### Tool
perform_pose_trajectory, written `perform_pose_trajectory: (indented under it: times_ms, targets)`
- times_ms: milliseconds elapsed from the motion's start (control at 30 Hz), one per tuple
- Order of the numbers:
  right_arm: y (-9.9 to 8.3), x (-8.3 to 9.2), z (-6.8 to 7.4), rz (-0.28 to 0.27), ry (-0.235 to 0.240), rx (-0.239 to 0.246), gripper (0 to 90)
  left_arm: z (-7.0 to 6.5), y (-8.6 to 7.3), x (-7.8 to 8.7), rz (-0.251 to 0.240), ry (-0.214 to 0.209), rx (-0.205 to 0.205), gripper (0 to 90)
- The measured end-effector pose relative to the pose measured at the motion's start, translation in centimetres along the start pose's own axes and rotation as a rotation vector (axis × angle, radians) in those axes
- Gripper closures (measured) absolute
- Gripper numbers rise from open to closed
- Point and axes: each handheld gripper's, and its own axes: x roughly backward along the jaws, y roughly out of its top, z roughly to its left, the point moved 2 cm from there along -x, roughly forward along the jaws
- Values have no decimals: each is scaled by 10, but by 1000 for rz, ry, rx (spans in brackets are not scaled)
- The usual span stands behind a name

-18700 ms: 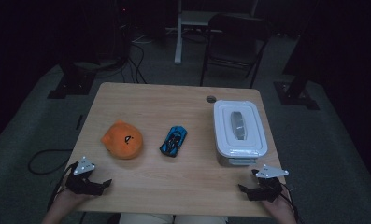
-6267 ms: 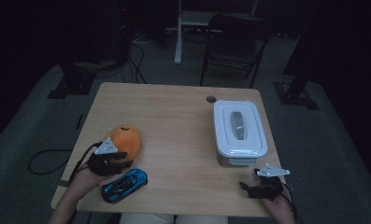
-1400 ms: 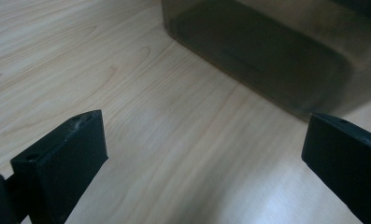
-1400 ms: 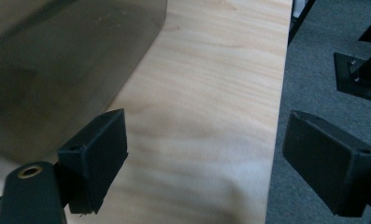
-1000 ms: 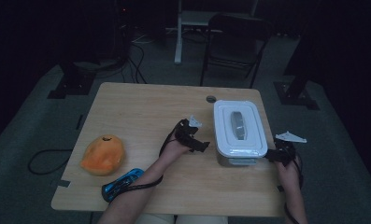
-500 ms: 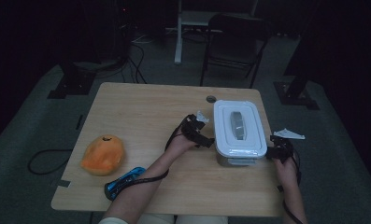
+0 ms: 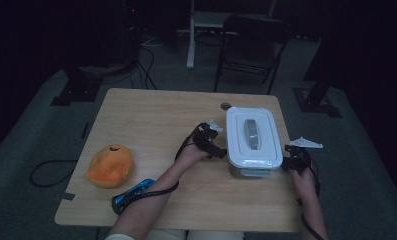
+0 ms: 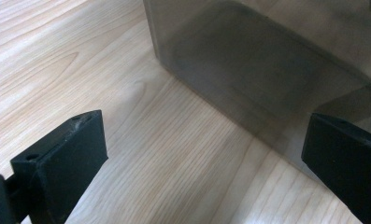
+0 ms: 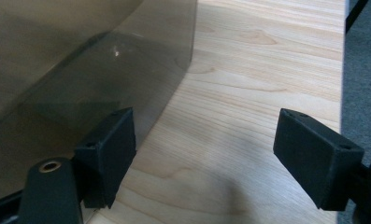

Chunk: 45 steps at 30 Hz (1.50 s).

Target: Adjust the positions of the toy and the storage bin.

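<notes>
On the wooden table (image 7: 151,120), toward its 3 o'clock side in the high view, stands a lidded container (image 7: 251,142) with a white lid and smoky see-through walls. The 2 grippers flank it. The left gripper (image 7: 217,148) sits at the container's 9 o'clock side, just beside its wall, with the person's left forearm (image 7: 151,197) running down toward 7 o'clock across the tabletop. The right gripper (image 7: 288,161) sits at the container's 4 o'clock side, close to the table's edge.

In the left gripper view the jaws are spread wide with only bare wood between them; the container wall (image 8: 267,70) rises from 12 o'clock toward 3 o'clock, and the jaw on that side lies in front of it, though contact cannot be told. In the right gripper view the jaws are also parted with bare wood between them, having just been closing a little; the container wall (image 9: 80,65) fills the 10 o'clock part, and the jaw at 8 o'clock lies right against its lower edge. Neither gripper grasps anything.

An orange soft toy (image 7: 110,166) lies near the table's 8 o'clock corner, and a blue toy car (image 7: 131,194) lies at its 5 o'clock, partly behind the forearm. A small dark disc (image 7: 225,106) rests at the container's 11 o'clock.
</notes>
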Motion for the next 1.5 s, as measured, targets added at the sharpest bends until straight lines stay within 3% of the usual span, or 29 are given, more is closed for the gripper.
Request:
perform_pose_trajectory:
  times_ms: [333, 867, 1133, 1500]
  targets:
    - [10, -10, 23, 14, 26, 57, 215, 9, -14, 24, 11, 41, -9, 7]
    - [25, -27, 64, 2, 111, 112, 228, 21, -49, 62, 14, 82, 21, 8]
    - [30, -34, 83, 3, 159, 146, 232, 18, -68, 81, 12, 97, 27, 8]
    - [29, -37, 93, -4, 212, 174, 239, 7, -83, 92, 1, 90, 21, 7]
